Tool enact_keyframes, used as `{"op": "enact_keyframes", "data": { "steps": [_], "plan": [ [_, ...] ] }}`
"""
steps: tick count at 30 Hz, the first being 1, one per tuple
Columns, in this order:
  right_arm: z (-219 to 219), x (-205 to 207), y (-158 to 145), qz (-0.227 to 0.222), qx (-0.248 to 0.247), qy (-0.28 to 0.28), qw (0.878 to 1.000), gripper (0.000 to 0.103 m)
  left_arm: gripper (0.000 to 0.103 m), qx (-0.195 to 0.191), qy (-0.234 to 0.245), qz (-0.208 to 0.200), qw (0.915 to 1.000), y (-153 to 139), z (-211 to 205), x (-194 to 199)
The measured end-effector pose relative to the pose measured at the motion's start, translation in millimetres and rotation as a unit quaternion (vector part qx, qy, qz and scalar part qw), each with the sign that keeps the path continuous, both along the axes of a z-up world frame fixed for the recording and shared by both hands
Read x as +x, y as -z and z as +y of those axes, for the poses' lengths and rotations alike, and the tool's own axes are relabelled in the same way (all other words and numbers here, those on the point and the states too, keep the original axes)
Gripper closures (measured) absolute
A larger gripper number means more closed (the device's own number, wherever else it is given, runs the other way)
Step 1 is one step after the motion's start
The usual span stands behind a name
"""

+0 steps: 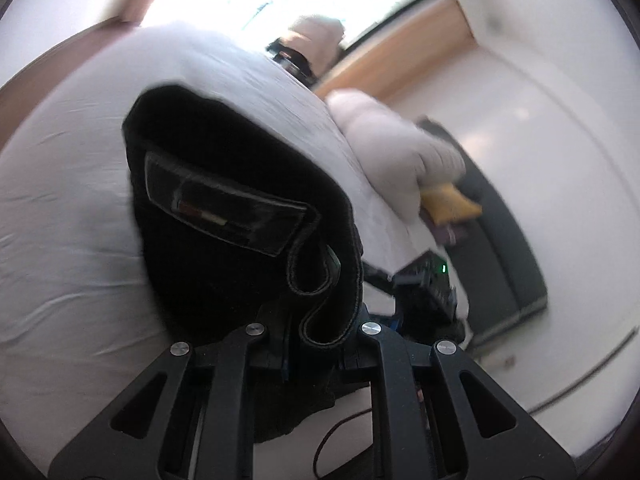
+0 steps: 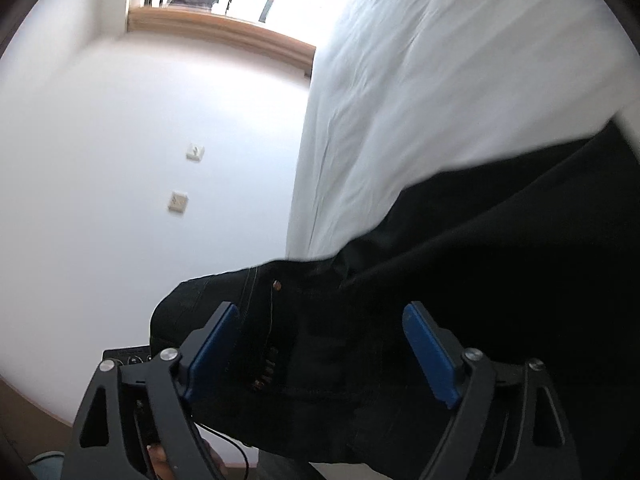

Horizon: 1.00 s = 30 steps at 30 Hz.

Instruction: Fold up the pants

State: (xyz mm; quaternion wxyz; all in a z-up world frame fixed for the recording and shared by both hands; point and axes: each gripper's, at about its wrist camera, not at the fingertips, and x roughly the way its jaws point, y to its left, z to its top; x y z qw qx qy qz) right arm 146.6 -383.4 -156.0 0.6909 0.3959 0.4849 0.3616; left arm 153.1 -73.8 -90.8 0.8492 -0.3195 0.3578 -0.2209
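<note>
A: White sheets of the bed (image 1: 68,200) fill both views; only the left wrist view shows the pillow (image 1: 394,152) at centre right.

B: And the black pants (image 1: 224,184)?

A: Centre frame, bunched, pinched tight in the left gripper (image 1: 320,344). The right gripper (image 2: 316,352) gapes wide at lower centre, pants between its blue pads (image 2: 430,356), ungripped.

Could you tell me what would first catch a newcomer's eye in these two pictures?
The black pants stand out, spread over the white bed, their waistband with its leather patch pinched in the shut left claw. In the right view, the right claw gapes open over the pants, blue pads apart.
</note>
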Motion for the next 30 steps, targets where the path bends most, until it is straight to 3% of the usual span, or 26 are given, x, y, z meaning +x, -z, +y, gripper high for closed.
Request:
{"op": "enact_keyframes", "data": {
  "steps": [5,9,13,16,20,23,24,25,30],
  "plan": [
    [-84,-5,15,0.022,0.025,0.079,0.996,0.015,0.09,0.061,0.111,-0.005,0.992,3,-111,32],
    [-112,-20,42,0.05,0.06,0.117,0.99,0.015,0.09,0.116,0.182,0.027,0.9762,49,-186,57],
    [-122,-28,67,0.07,0.102,0.123,0.985,0.014,0.09,0.153,0.201,0.078,0.9644,104,-222,85],
    [-117,-20,67,0.062,0.1,0.108,0.987,0.014,0.09,0.183,0.207,0.057,0.9594,104,-231,73],
    [-97,7,59,0.062,0.034,0.055,0.996,0.017,0.09,0.205,0.213,0.043,0.9544,89,-264,57],
    [-79,28,51,0.055,-0.026,0.007,0.998,0.052,0.09,0.245,0.218,0.018,0.9445,84,-281,45],
    [-71,33,46,0.046,-0.057,-0.006,0.997,0.069,0.09,0.257,0.218,0.011,0.9415,84,-280,41],
    [-67,37,39,0.036,-0.081,-0.014,0.996,0.078,0.09,0.27,0.218,0.003,0.938,82,-284,38],
    [-71,39,13,-0.003,-0.112,-0.02,0.994,0.084,0.09,0.321,0.226,-0.046,0.9186,72,-322,1]
  ]
}}
